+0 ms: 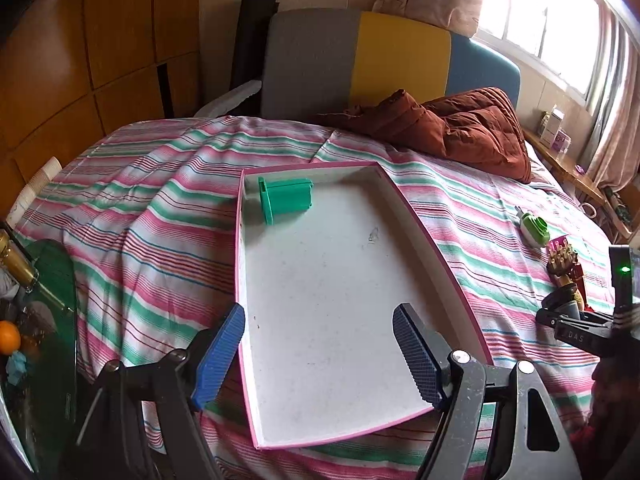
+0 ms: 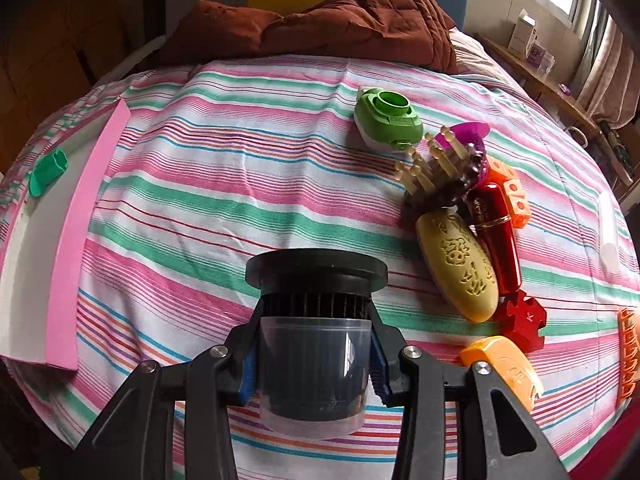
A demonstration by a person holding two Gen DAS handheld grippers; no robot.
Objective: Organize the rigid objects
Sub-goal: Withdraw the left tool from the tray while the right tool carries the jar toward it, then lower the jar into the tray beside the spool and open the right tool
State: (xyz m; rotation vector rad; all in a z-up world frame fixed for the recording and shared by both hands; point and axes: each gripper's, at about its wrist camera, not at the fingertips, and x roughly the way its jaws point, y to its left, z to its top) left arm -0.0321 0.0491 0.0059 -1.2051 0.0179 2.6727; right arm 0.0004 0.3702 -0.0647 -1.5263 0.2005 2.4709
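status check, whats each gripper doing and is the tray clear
Left gripper open, empty, over the pink tray. Right gripper shut on black filter canister. Tray holds only the green piece.

"DAS" was readable in pale letters on the black arm of the right gripper (image 1: 576, 330), right edge of the left wrist view. The yellow oval piece (image 2: 460, 268), right of centre in the right wrist view, carried raised characters, not legible. The dark red capsule (image 2: 496, 236) beside it had lettering too small to read.
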